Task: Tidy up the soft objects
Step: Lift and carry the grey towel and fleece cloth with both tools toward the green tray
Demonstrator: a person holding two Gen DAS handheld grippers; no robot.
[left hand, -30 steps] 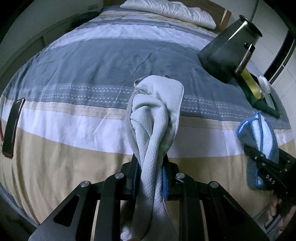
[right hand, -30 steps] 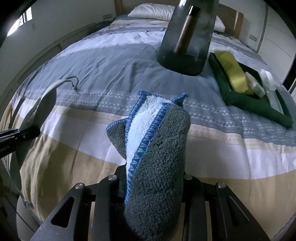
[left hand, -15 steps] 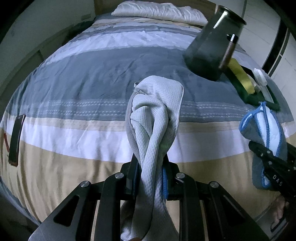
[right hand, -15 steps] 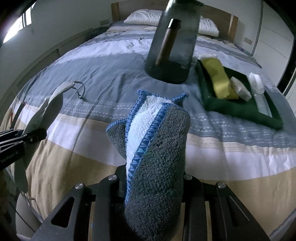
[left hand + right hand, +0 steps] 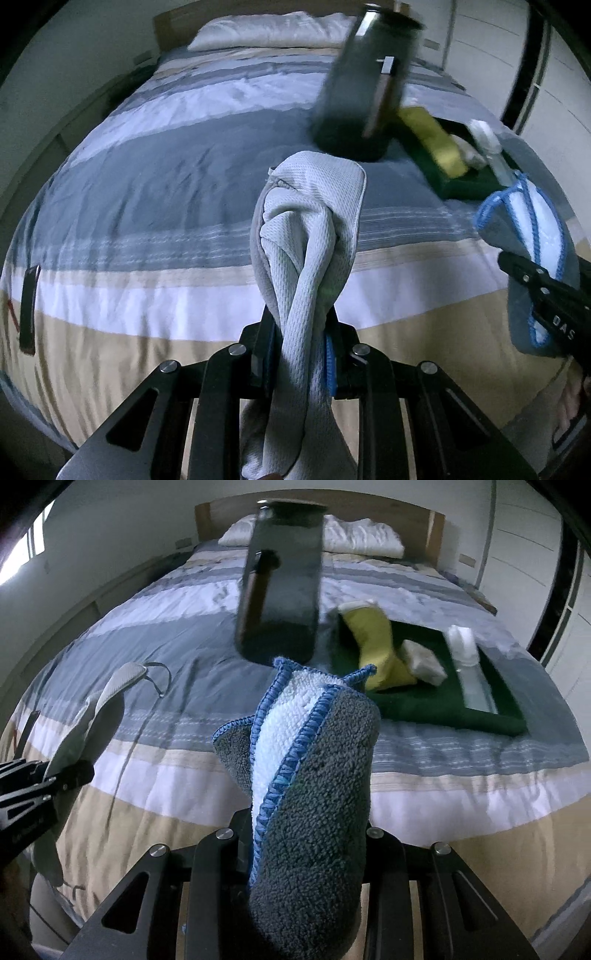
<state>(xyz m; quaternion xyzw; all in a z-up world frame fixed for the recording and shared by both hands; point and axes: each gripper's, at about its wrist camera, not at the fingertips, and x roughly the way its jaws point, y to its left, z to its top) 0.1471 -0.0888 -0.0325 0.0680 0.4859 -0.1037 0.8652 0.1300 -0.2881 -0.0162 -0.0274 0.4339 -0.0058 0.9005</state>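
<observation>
Left wrist view: the left claw point(image 5: 301, 343) is clamped on a pale grey waffle-knit cloth point(image 5: 306, 229), bunched and twisted between the pads so its loose ends hang clear of the bed point(image 5: 147, 184) instead of dragging. At the right edge the right claw point(image 5: 532, 284) carries a grey towel with blue trim point(image 5: 532, 229). Each hand holding one cloth suggests both are being taken together toward the dark bin point(image 5: 364, 85) and the green tray point(image 5: 465, 184) beyond it. A dark flat object, possibly a phone point(image 5: 29, 306), lies near the bed's left edge.

Right wrist view: the right claw point(image 5: 306, 834) is closed on the folded towel point(image 5: 321, 775), gripped low so the thick roll stands up. The left claw point(image 5: 55, 779) shows at the left with its cloth point(image 5: 99, 709). The tray point(image 5: 443, 705) holds a yellow roll point(image 5: 380, 653), a small pale cloth point(image 5: 421, 661) and a white item point(image 5: 465, 646).

The striped duvet is soft and uneven; a pillow point(image 5: 354, 535), wooden headboard point(image 5: 436, 524) and white wardrobe doors point(image 5: 524, 554) frame the room.
</observation>
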